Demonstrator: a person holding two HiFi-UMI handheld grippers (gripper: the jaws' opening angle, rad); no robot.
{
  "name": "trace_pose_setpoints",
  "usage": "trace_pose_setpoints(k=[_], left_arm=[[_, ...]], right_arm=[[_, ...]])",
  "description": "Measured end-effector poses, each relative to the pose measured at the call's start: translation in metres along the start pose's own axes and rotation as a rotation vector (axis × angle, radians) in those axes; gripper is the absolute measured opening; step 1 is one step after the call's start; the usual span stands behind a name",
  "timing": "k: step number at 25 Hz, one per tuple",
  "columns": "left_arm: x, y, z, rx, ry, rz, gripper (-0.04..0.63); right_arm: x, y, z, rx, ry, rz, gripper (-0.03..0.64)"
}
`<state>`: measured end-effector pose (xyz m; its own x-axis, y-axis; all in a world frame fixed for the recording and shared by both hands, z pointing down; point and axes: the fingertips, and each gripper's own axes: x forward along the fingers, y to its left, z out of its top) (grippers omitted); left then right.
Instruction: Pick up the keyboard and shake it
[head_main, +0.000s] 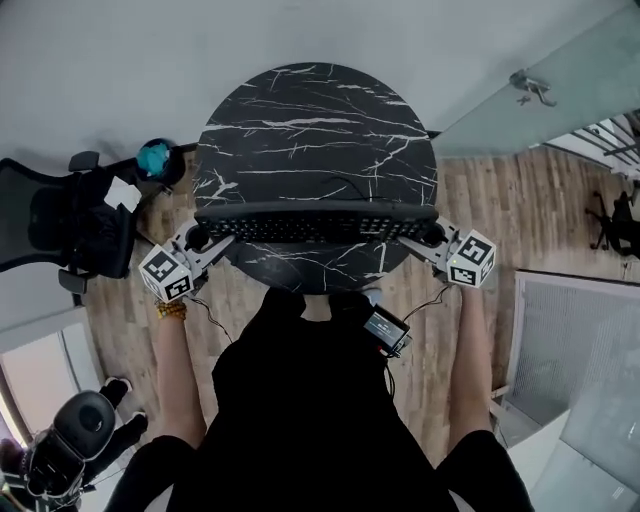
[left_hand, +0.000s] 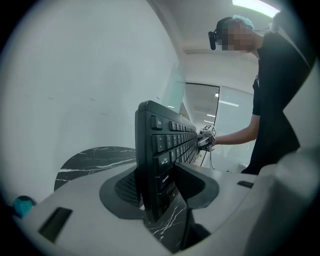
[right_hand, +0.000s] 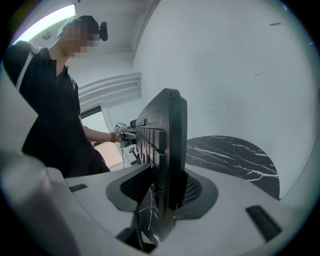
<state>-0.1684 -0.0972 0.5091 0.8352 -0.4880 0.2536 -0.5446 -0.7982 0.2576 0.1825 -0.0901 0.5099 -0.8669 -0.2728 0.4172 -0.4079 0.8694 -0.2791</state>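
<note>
Between your two grippers, the keyboard (head_main: 315, 222) stands on edge, keys facing you, over the near part of the round marble table (head_main: 315, 110). Your left gripper (head_main: 203, 238) clamps its left end, pads pressing both faces. Your right gripper (head_main: 430, 236) clamps the right end likewise. Below each gripper's jaws the tabletop shows.

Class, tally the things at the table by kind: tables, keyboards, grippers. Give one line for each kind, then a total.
table: 1
keyboard: 1
grippers: 2, the left gripper and the right gripper
Total: 4
</note>
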Motion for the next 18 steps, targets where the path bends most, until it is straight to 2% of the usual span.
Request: trace_pose_setpoints(k=[4, 10, 13, 18], left_arm=[[-0.002, 0.002, -0.021, -0.056, 0.028, 0.003, 0.190], [0.000, 0.005, -0.042, -0.148, 0.003, -0.002, 0.190], [-0.002, 0.006, -0.049, -0.215, -0.010, 0.005, 0.190], [0.000, 0.009, -0.058, -0.361, -0.091, 0.011, 0.190]], right_arm=[[0.009, 0.002, -0.018, 0.052, 0.011, 0.008, 0.149], [0.015, 0.002, -0.038, 0.145, 0.004, 0.021, 0.149], [0.019, 0.003, -0.043, 0.231, -0.053, 0.047, 0.149], [0.020, 0.001, -0.047, 0.404, -0.181, 0.082, 0.144]])
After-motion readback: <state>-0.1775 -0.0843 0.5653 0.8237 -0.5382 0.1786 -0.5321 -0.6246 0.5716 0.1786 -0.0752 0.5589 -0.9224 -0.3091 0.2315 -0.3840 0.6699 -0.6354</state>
